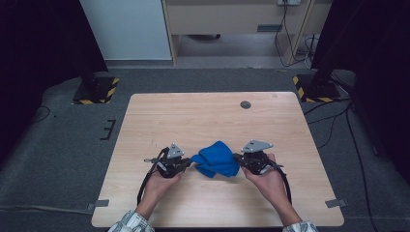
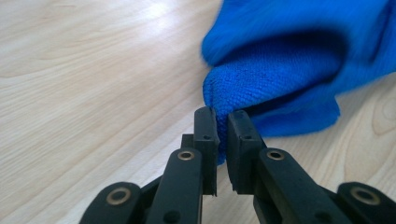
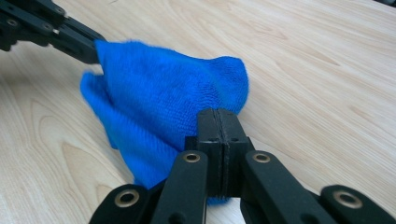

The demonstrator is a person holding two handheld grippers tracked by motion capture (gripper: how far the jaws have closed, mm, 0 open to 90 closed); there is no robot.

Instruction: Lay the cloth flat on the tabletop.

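While I had both hands down near my edge of the surface (image 1: 212, 116), the blue cloth (image 1: 216, 159) was bunched up in a lump between the two tools, and it looked lifted a little rather than lying flat. It ran left to right, one end toward each hand, so neither side was really nearer. My guess was that the next move was pulling the ends apart to open it out. The left hand-held gripper (image 2: 222, 122) had its jaws pinched on a folded corner, with blue fabric squeezed between the pads. The right hand-held gripper (image 3: 218, 122) was clamped tight on the opposite end, with the cloth spilling out past its tips.
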